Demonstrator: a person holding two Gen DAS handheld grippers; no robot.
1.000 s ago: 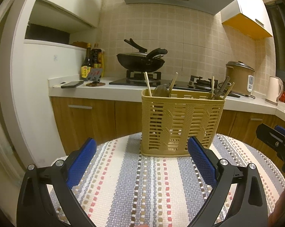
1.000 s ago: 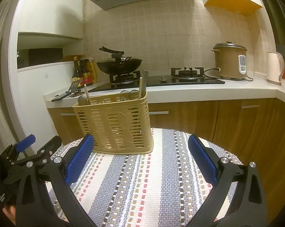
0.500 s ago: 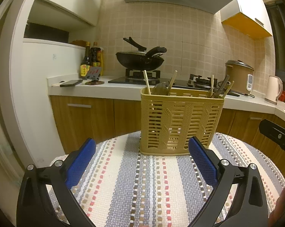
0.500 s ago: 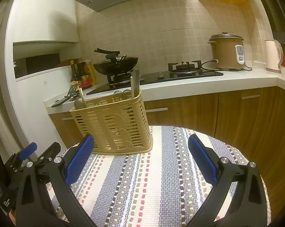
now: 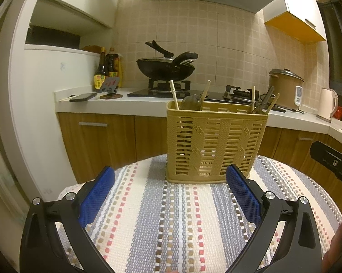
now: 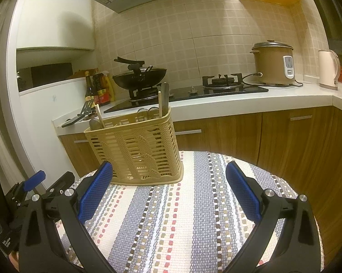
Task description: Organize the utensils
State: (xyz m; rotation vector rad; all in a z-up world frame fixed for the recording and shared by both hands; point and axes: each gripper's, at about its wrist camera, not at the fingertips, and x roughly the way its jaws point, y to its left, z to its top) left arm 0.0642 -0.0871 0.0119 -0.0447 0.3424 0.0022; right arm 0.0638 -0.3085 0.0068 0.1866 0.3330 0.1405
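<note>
A tan slotted utensil basket (image 5: 215, 143) stands at the far side of a round table with a striped cloth (image 5: 171, 223). Chopsticks (image 5: 174, 95) and spoons (image 5: 190, 102) stick up from its left section, more utensils (image 5: 265, 101) from its right. In the right wrist view the same basket (image 6: 136, 150) sits to the left. My left gripper (image 5: 169, 182) is open and empty, just short of the basket. My right gripper (image 6: 168, 177) is open and empty too, to the basket's right. The other gripper's body (image 6: 23, 193) shows at the far left.
Behind the table runs a white counter (image 5: 136, 103) with wooden cabinets, a wok (image 5: 165, 68) on the stove, sauce bottles (image 5: 102, 72), a phone (image 5: 82, 96), a rice cooker (image 6: 273, 64) and a kettle (image 6: 327, 69). A white wall (image 5: 41, 113) stands at the left.
Both views have tilted up a little, and the basket now sits slightly higher and farther off. Both grippers stay open and empty.
</note>
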